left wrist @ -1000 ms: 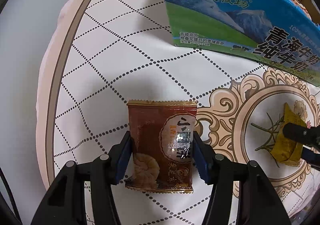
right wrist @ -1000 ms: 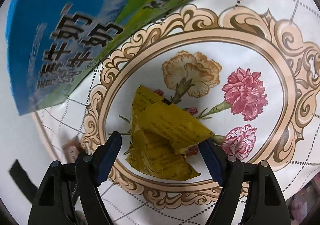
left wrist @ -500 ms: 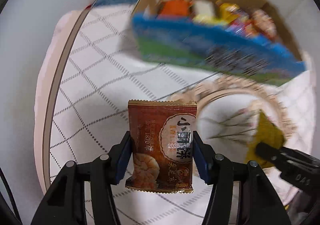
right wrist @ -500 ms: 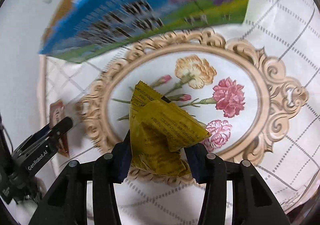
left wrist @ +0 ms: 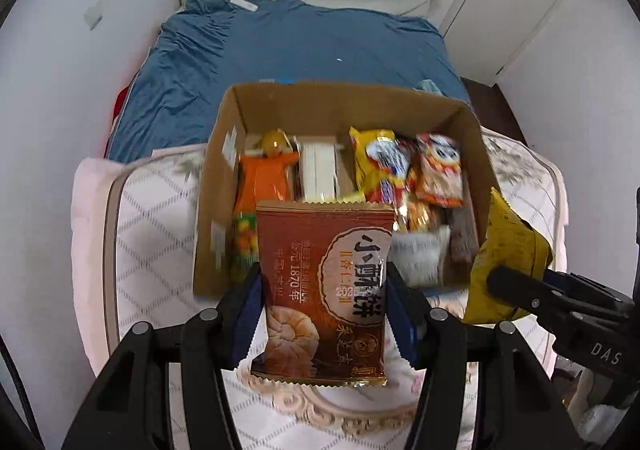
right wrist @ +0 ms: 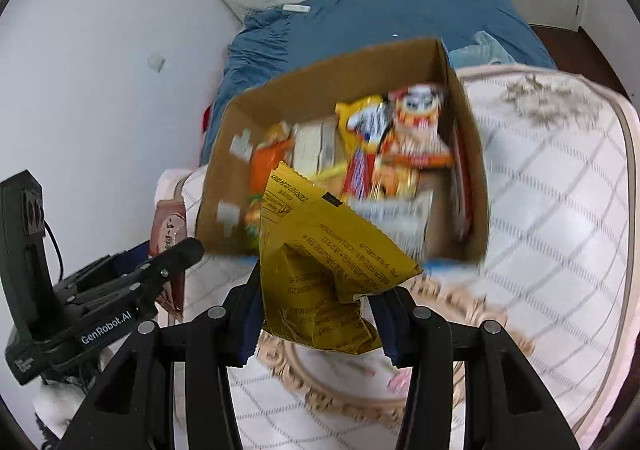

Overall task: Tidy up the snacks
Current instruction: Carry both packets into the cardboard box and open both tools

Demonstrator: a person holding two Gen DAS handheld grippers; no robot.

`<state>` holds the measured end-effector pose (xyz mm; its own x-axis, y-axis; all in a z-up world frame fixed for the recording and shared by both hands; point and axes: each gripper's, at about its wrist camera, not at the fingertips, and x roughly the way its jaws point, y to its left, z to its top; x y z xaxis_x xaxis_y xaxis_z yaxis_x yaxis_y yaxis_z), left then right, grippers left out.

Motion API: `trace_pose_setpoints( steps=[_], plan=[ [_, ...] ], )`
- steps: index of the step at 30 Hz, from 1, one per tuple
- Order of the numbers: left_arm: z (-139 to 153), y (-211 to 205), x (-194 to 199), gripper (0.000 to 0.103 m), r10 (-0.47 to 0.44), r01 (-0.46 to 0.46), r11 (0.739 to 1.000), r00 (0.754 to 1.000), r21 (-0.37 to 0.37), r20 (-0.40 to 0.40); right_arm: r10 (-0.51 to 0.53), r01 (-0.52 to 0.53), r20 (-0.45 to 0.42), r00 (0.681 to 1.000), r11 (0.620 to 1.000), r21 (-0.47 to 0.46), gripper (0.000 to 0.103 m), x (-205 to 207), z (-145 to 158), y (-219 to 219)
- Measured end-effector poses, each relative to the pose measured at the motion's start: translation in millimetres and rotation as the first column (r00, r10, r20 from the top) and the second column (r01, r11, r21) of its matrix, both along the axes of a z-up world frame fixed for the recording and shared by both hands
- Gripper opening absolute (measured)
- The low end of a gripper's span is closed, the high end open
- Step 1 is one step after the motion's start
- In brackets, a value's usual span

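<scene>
Left tongs clamped on brown pastry packet; right tongs clamped on yellow packet. Both packets held above desk, short of cardboard box. Box already holds several snacks, apparently; deposit outstanding.

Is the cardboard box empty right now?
No, the cardboard box already holds several snack packets, among them an orange packet and a yellow packet.

Between the matt black plastic left tongs sits a glossy brown foil snack packet; the right tongs pinch a crinkled yellow film packet. Beyond them: a matt brown cardboard box, quilted white cloth table cover.
</scene>
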<state>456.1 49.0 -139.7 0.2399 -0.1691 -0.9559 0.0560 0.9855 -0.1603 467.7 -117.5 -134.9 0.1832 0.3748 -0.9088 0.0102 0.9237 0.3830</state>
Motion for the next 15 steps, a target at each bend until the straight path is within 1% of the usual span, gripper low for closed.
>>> trace_pose_setpoints(
  steps=[1,4,7,11,15],
  plan=[
    [-5,-2,14,0.054,-0.003,0.003,1.0,1.0,0.001,-0.02,0.001,-0.001,-0.011,1.0,1.0,-0.003,0.05,11,-2,-4],
    [-22,-3,48,0.054,-0.001,0.0,1.0,0.997,-0.01,-0.08,0.018,-0.02,-0.048,0.999,0.999,-0.031,0.05,46,-21,3],
    [-46,-6,78,0.054,-0.002,-0.001,1.0,0.989,-0.021,-0.15,0.045,-0.051,-0.094,0.995,0.997,-0.061,0.05,72,-49,15],
    [-74,-8,103,0.054,-0.002,-0.003,1.0,0.976,-0.023,-0.218,0.069,-0.081,-0.134,0.989,0.993,-0.091,0.05,92,-79,25],
    [-99,-12,115,0.054,-0.018,0.01,0.999,0.96,-0.031,-0.279,0.086,-0.102,-0.168,0.982,0.991,-0.088,0.051,105,-100,30]
  ],
)
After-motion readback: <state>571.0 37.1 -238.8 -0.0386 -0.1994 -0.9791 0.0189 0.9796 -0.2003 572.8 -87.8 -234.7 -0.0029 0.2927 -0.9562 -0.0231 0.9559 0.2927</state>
